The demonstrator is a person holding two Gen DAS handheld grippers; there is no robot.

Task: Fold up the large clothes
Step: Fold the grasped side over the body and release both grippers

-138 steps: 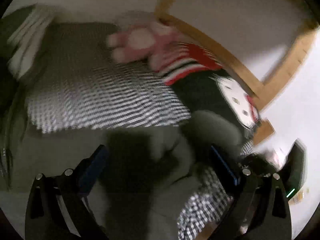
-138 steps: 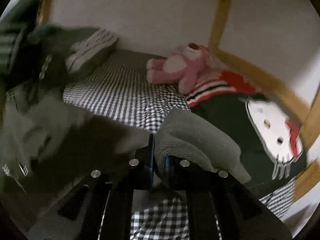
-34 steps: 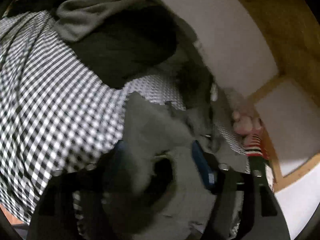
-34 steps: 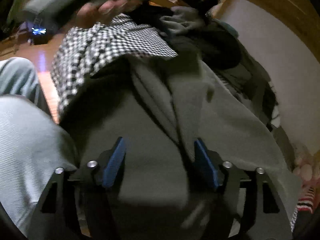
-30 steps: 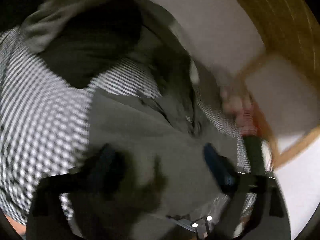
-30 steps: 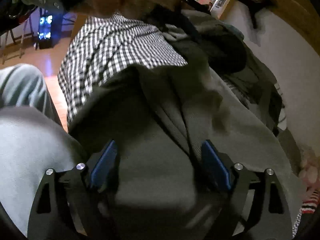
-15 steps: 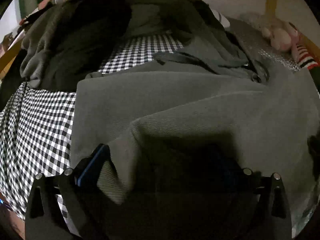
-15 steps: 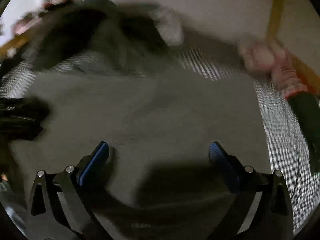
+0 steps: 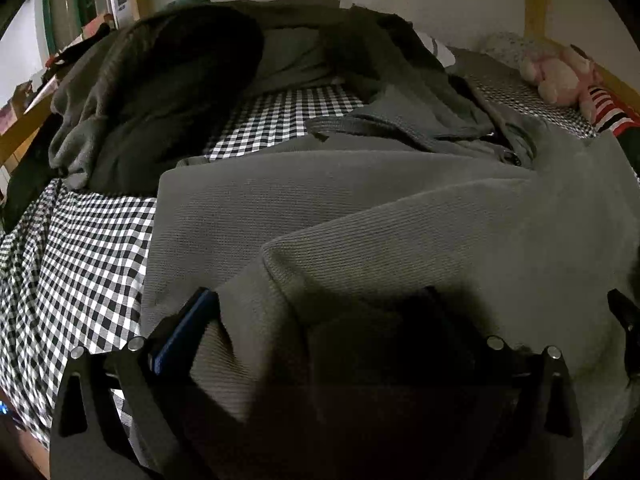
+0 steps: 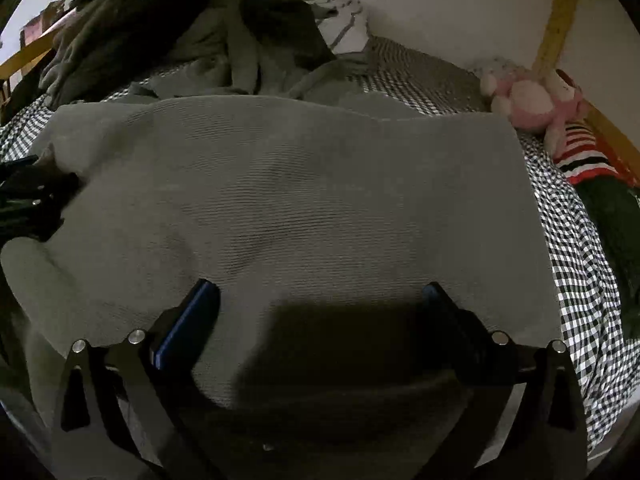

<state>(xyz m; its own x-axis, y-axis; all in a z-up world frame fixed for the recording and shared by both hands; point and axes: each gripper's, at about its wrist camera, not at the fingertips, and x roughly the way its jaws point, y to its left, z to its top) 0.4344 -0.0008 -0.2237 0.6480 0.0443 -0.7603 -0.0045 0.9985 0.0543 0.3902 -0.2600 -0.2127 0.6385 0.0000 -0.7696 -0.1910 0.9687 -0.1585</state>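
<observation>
The bed (image 10: 576,240), covered in a black-and-white checked sheet, carries the grey knit garment (image 10: 300,200), which lies spread and largely flat across its near half. A heap of dark clothes (image 9: 160,92) is piled behind it; judged from this, those remain unfolded. One fold of the garment appears laid over on the left side; further folds are still required. The right tool (image 10: 318,300) is fully released, its jaws having just been opening, above the cloth and gripping nothing. The left tool (image 9: 316,304) stands spread with a raised fold between its jaws, not pinched. A pink plush toy (image 10: 532,104) lies far right.
</observation>
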